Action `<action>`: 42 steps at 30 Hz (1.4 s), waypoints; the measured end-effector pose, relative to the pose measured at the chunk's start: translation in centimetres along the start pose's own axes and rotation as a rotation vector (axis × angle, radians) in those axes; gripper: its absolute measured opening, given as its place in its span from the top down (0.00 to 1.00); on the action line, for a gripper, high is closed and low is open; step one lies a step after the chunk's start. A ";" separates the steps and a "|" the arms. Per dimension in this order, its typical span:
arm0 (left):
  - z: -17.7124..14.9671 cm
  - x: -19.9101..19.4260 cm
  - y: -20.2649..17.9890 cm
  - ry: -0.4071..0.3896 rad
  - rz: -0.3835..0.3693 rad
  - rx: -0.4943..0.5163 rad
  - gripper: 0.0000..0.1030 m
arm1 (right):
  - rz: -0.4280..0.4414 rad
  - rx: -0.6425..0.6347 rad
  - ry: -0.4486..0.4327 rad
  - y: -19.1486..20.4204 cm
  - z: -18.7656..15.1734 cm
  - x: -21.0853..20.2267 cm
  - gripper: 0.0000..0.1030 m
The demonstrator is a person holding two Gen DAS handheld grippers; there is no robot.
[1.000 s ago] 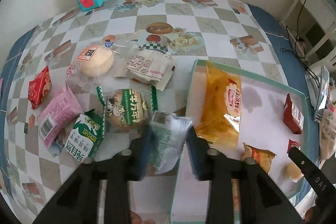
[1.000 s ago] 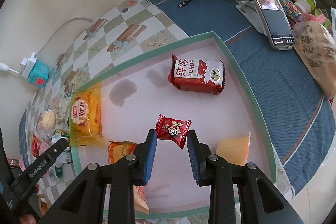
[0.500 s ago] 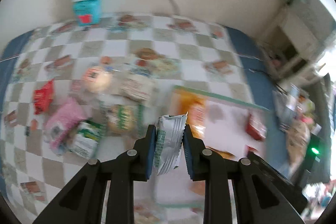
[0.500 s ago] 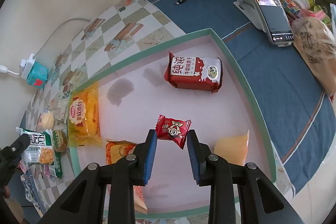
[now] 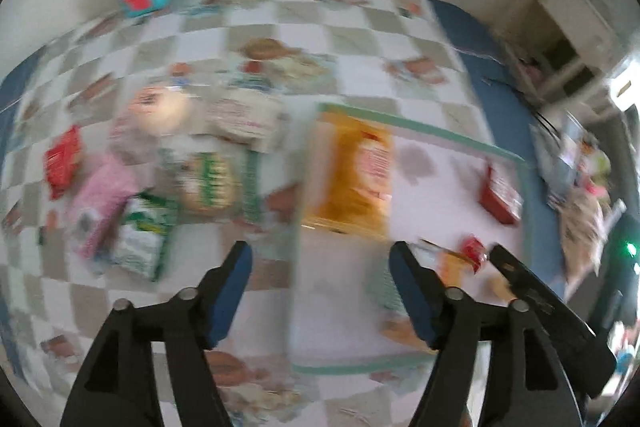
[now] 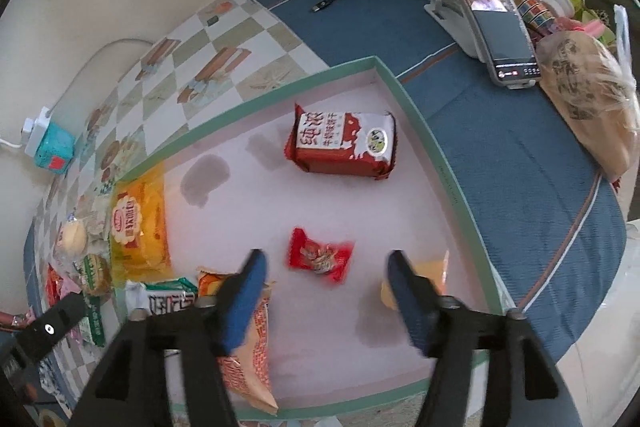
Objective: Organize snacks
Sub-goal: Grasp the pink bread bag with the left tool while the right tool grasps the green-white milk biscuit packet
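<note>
The small red candy packet [image 6: 321, 255] lies free on the tray [image 6: 420, 131] floor, between the opening jaws of the right gripper [image 6: 324, 291]. The left gripper [image 5: 320, 291], also opening and empty, hangs over the tray's left rim on the checkered table [image 5: 360, 39].

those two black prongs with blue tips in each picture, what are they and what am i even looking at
They are hand-held grabbers: a person carries one in each hand, with a wide-angle camera on each looking along its two fingers. One picture is from the left tool, blurred by motion; the other is from the right tool.

Below them is a table with a checked cloth and a green-rimmed tray. In the tray lie a red biscuit pack, a small red candy, a yellow pack and an orange pack. More snacks lie loose on the cloth.

Both tools' jaws are opening and neither holds anything. The candy lies between the right tool's fingers, ungripped.
</note>
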State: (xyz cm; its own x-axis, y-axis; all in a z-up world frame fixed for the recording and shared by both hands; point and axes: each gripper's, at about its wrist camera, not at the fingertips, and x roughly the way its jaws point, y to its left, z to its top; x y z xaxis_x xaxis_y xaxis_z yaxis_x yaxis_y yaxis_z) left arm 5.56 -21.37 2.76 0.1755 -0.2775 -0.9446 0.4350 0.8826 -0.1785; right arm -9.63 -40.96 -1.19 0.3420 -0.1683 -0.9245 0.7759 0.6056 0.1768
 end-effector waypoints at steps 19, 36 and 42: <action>-0.2 -3.5 15.1 -0.131 0.144 -0.428 0.07 | -0.038 -0.176 -0.038 5.8 -1.7 -0.3 0.01; -3.4 -5.7 28.5 -0.183 0.218 -0.689 0.01 | 0.121 -0.407 -0.140 18.4 -5.9 -2.8 0.01; -3.8 -5.8 30.9 -0.219 0.190 -0.707 0.00 | 0.195 -0.448 -0.171 22.4 -7.7 -3.3 0.01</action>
State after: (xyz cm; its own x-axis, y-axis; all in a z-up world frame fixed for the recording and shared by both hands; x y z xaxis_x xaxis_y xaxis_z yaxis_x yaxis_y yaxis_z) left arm 14.60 8.99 1.63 0.3940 -0.1009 -0.9136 -0.2762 0.9350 -0.2224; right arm 2.54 -20.80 3.25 0.5684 -0.1205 -0.8139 0.3982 0.9059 0.1440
